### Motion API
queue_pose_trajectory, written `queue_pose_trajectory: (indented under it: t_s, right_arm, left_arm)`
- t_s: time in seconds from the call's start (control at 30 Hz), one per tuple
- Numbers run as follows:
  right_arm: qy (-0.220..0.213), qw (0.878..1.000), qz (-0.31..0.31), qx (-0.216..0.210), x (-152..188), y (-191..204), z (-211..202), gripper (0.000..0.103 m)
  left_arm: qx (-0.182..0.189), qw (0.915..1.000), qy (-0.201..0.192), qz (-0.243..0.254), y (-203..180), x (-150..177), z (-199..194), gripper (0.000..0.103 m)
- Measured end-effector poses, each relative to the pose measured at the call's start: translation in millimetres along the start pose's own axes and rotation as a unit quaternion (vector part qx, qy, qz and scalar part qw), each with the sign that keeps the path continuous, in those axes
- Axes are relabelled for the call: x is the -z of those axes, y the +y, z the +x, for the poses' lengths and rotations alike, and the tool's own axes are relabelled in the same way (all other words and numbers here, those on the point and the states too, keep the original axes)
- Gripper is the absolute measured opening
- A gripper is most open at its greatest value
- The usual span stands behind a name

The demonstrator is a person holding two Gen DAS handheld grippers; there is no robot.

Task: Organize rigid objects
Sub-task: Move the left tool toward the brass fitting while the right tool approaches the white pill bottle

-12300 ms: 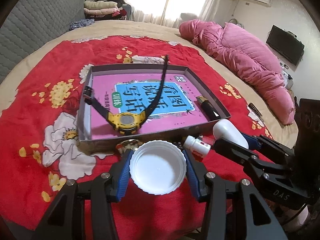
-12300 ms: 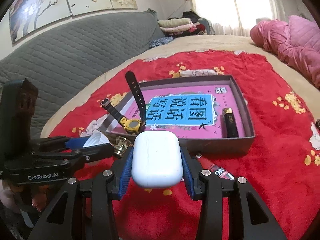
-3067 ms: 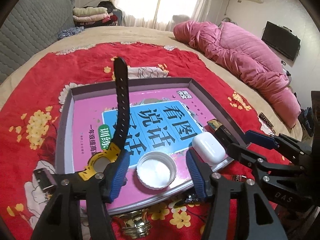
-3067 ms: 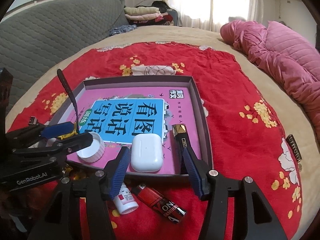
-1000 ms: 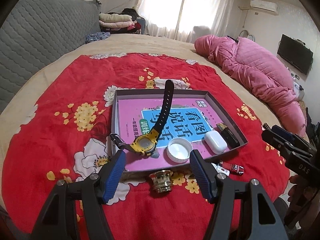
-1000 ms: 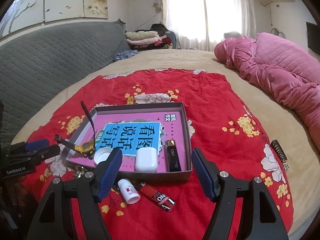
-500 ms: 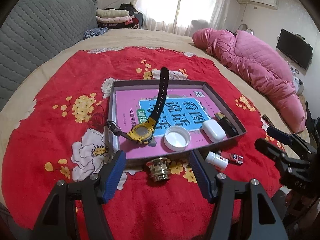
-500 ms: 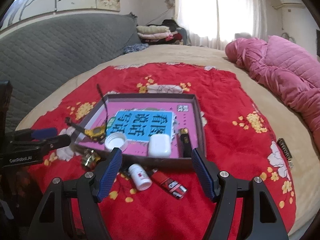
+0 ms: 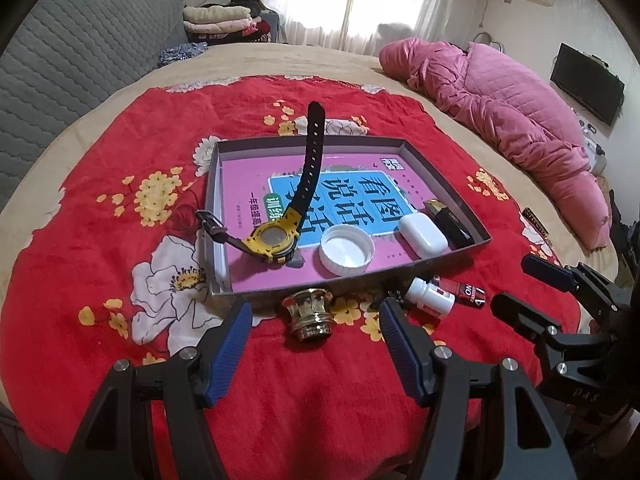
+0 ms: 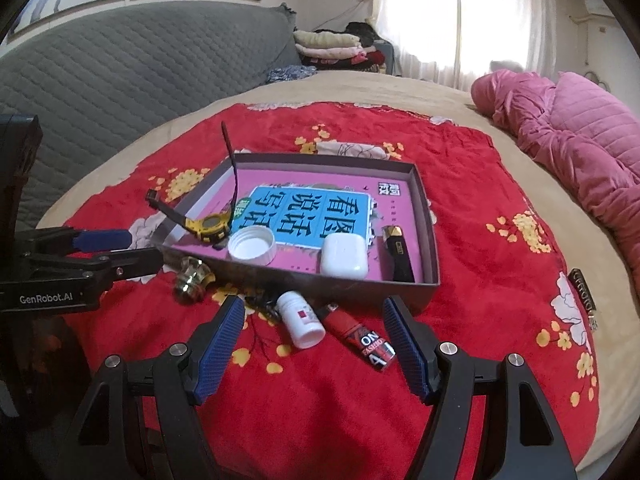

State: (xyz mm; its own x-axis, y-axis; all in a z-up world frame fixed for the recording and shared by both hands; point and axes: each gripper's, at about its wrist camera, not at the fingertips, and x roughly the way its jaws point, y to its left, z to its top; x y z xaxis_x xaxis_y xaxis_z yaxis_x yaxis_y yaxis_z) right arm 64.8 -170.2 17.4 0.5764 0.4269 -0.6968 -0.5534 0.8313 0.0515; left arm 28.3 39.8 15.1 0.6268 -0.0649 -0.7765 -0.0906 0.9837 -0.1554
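1. Red floral blanket [image 9: 100,264] carries everything.
2. Grey tray [image 10: 428,216] lies mid-blanket. Along its near edge: yellow watch [image 9: 274,240] at the left corner, white cap [image 9: 346,246], earbud case [image 9: 422,231], black lighter [image 9: 448,220] at the right corner.
3. Left gripper [image 9: 314,330]: fingers wide, empty, astride the gold knob [image 9: 310,314] lying just outside the tray's near edge.
4. Right gripper [image 10: 310,330]: fingers wide, empty, astride the white pill bottle [image 10: 300,320] and red lighter [image 10: 360,338].

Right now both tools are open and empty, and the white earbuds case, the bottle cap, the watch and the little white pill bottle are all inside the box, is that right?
Not quite. The pill bottle lies outside the box, on the red cloth beside the red lighter, as the right wrist view shows. The earbuds case, bottle cap and watch are inside, and both the left tool and the right tool are open and empty.
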Motion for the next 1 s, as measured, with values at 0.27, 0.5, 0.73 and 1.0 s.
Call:
queue_pose_trajectory:
  t_s: [0.27,0.5,0.73,1.0]
  right_arm:
    - [0.011,1.0,-0.005,-0.008,4,4,4,0.073]
    - [0.023,1.0,-0.006,-0.014,8,4,11,0.073]
    - [0.036,0.999,-0.01,-0.017,12,7,19,0.073]
    - [0.05,0.999,-0.013,-0.018,15,8,31,0.073]
  left_arm:
    - [0.0,0.9999,0.013,0.0,0,3,4,0.065]
    - [0.001,0.9995,0.03,0.001,-1,7,12,0.066]
    - [-0.003,0.999,0.044,-0.002,1,11,21,0.065]
    - [0.0,0.9983,0.057,-0.005,3,15,31,0.065]
